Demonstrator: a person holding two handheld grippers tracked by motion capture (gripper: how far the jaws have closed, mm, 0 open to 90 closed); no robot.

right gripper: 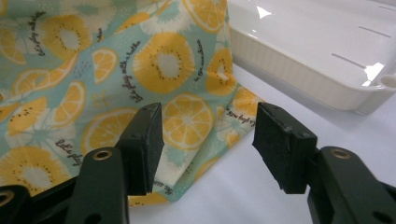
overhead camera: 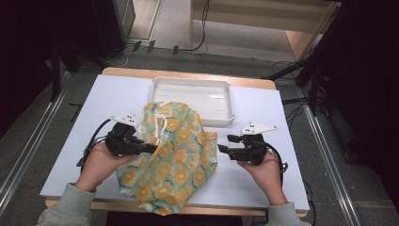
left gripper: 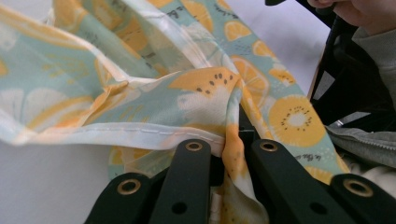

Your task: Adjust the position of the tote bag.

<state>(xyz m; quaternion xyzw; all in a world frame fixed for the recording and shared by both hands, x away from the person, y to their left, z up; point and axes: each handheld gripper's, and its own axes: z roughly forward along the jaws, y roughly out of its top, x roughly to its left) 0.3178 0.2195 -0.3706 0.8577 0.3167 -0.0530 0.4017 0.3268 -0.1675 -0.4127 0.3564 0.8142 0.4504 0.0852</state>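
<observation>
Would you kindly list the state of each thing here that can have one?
Cloth: crumpled, part lifted, one edge over the tray's near rim.
Tray: upright, empty.
Left hand-held gripper: shut on the cloth's hem.
Right hand-held gripper: open, jaws apart at the cloth's edge, gripping nothing.
</observation>
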